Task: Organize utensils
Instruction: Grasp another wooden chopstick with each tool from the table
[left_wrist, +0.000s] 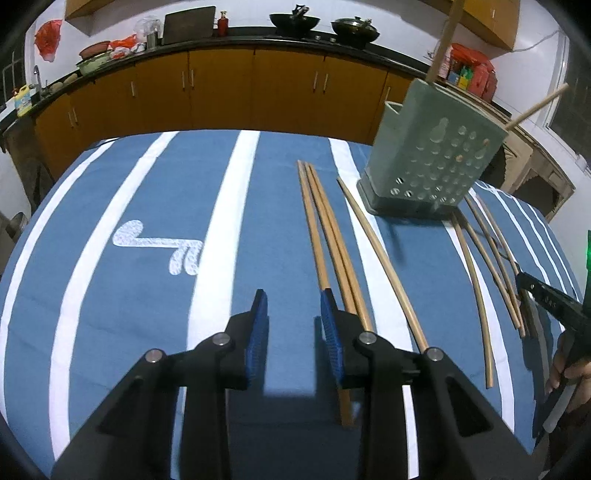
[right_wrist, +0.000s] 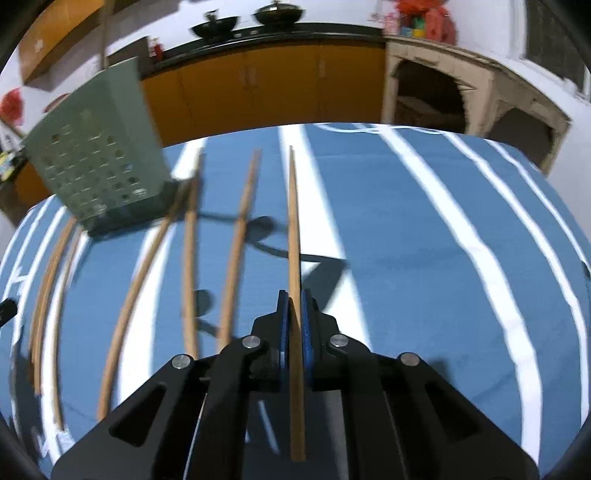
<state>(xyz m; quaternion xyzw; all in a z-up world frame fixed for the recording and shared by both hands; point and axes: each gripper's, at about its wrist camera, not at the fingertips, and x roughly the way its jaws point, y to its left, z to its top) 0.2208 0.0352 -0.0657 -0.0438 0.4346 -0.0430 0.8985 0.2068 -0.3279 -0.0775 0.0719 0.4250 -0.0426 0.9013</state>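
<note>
Several wooden chopsticks lie lengthwise on the blue striped cloth (left_wrist: 147, 295). Three of them (left_wrist: 325, 236) sit close together just right of my left gripper (left_wrist: 293, 299). It hovers low over the cloth, open, with nothing between its blue pads; one chopstick runs under its right finger. My right gripper (right_wrist: 294, 295) is shut on a single chopstick (right_wrist: 293, 221), which points away along the fingers. The right gripper (left_wrist: 532, 291) also shows at the right edge of the left wrist view. A grey-green perforated utensil holder (left_wrist: 432, 162) stands at the back with two chopsticks sticking out.
More loose chopsticks (right_wrist: 188, 258) lie between the holder (right_wrist: 96, 162) and my right gripper. Beyond the table's far edge runs a counter with orange cabinets (left_wrist: 221, 88), and woks (left_wrist: 295, 22) sit on top. A person's hand (left_wrist: 569, 369) is at the right edge.
</note>
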